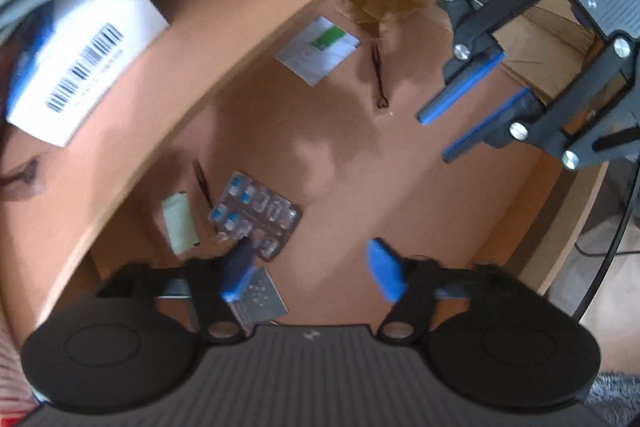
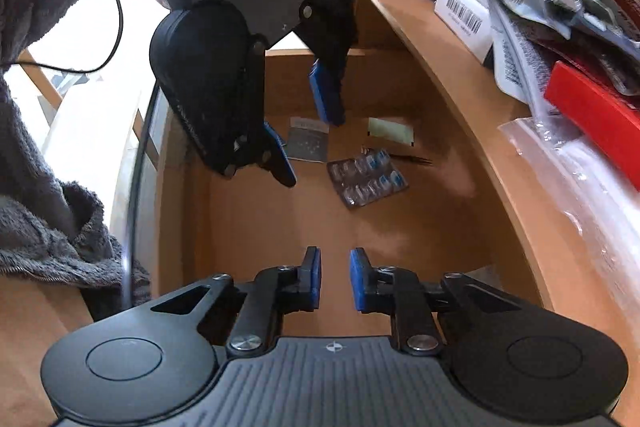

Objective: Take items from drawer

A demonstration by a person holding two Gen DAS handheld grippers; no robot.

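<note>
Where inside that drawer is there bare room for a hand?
Bare drawer floor lies between the blister pack and the right gripper. It is crowded around the pack, by the silver packet, pale sachet and left gripper.

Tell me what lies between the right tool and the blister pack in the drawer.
Nothing: in the right wrist view, only bare drawer floor stretches from the right tool to the blister pack.

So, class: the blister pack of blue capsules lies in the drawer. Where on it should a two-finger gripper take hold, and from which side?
The blister pack lies flat on the drawer floor, so probably not from straight above. Grip a thin free edge, likely the one facing the open middle of the drawer, coming in low and tilted. The left gripper, open, is nearest.
</note>
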